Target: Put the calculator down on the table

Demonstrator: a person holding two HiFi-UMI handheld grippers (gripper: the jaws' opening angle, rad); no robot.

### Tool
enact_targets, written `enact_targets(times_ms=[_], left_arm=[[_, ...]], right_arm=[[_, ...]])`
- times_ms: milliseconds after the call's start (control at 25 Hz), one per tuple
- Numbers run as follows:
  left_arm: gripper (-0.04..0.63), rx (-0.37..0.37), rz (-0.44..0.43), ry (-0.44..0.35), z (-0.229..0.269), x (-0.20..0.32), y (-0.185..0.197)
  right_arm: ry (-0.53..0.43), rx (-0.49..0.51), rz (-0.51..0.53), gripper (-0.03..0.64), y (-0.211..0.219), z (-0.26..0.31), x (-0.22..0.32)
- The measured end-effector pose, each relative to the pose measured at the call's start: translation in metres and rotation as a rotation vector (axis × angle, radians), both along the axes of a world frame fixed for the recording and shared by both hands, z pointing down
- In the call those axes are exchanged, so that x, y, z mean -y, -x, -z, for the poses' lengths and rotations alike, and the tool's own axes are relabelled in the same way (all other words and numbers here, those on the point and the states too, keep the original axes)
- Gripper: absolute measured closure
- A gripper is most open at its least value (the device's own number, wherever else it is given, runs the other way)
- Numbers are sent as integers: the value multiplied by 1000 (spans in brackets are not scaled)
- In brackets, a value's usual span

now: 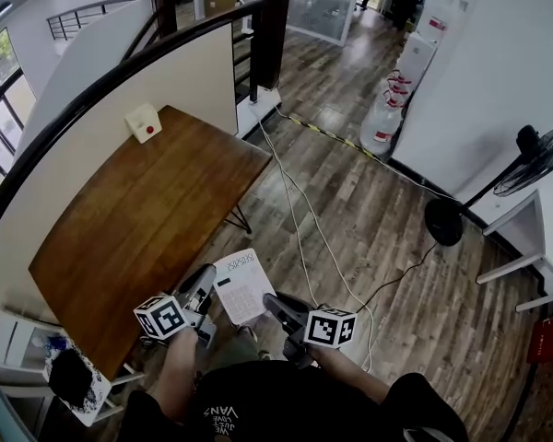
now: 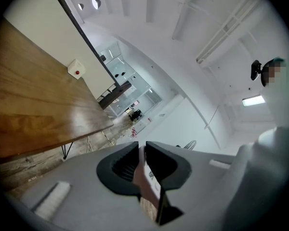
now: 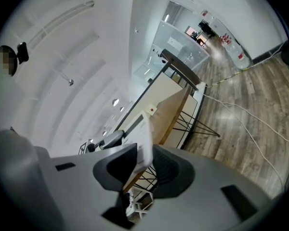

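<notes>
A white calculator (image 1: 240,284) hangs in the air just off the near right edge of the brown wooden table (image 1: 147,210), keys facing up. My left gripper (image 1: 205,288) is shut on its left edge and my right gripper (image 1: 271,302) is shut on its lower right corner. In the left gripper view the jaws of my left gripper (image 2: 142,146) pinch the thin edge of the calculator (image 2: 141,177), with the table (image 2: 33,109) off to the left. In the right gripper view the calculator (image 3: 140,129) stands as a slab between the jaws of my right gripper (image 3: 144,147).
A small white box with a red button (image 1: 145,122) sits at the table's far end by the partition wall. Cables (image 1: 300,219) run across the wood floor. A floor fan (image 1: 535,159), water jugs (image 1: 387,118) and a cluttered white stand (image 1: 74,380) surround the area.
</notes>
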State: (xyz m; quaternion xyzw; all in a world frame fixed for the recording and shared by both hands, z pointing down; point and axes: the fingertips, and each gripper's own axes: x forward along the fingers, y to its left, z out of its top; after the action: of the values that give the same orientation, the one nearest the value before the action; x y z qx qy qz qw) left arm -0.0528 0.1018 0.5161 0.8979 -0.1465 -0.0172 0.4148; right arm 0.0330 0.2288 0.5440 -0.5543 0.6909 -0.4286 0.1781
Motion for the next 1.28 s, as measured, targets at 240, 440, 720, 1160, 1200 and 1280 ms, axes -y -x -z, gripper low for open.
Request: enact_targets(times_ms=[240,440,720,1160,1200,1280], left_arm=[[546,-2,23,14,-7,56,-13],[546,-11,29,22,-9,112,-26],[546,-13,39,38,-12,179,-37],[546,-4,113,52,-30,254,-29],[546,-4,126,52,-32,261,-29],[546,-4,147,50,-34,273,-30]], right_arm=[[5,2,19,518,-19,-2,59],[6,4,24,518,-33,-6,116],[26,-6,33,518,-45,-8,184],[52,-22,112,518,-45,-24,265],[56,-23,128,518,-46,-26,273],[65,-26,162,518,-49,-28,288]])
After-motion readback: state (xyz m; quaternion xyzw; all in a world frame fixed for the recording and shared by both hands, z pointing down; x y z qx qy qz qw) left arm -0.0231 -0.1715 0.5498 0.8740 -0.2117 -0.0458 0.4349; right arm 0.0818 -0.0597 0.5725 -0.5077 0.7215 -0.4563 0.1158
